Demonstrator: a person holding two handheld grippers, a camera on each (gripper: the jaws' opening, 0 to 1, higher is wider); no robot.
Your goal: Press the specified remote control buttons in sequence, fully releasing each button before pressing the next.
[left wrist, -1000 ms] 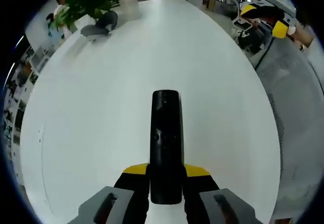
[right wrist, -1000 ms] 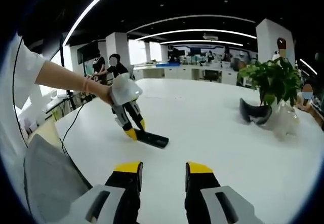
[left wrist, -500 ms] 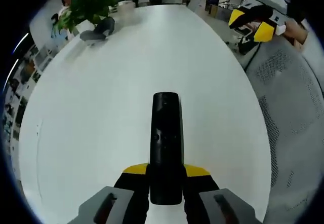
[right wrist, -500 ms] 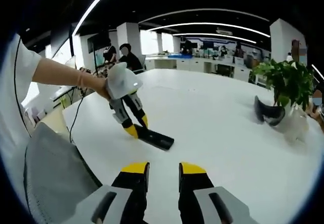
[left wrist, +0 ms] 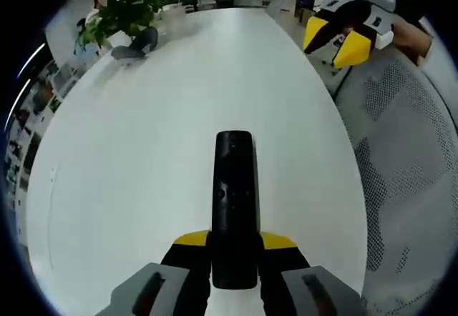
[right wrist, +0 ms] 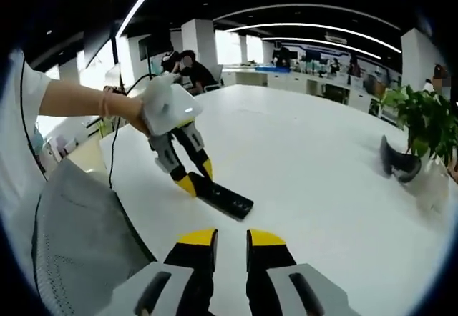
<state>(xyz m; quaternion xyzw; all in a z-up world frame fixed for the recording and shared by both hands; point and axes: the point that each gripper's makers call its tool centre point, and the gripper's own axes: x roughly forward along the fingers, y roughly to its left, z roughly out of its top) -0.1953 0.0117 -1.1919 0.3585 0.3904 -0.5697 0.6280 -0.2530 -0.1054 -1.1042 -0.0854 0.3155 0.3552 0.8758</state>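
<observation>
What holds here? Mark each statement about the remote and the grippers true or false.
1. The left gripper clamps the black remote control. True.
2. The right gripper presses a button on the remote. False: it hangs apart from the remote, holding nothing.
3. The remote lies on a white table. True.
4. A potted plant stands on the floor. False: it stands on the table.
</observation>
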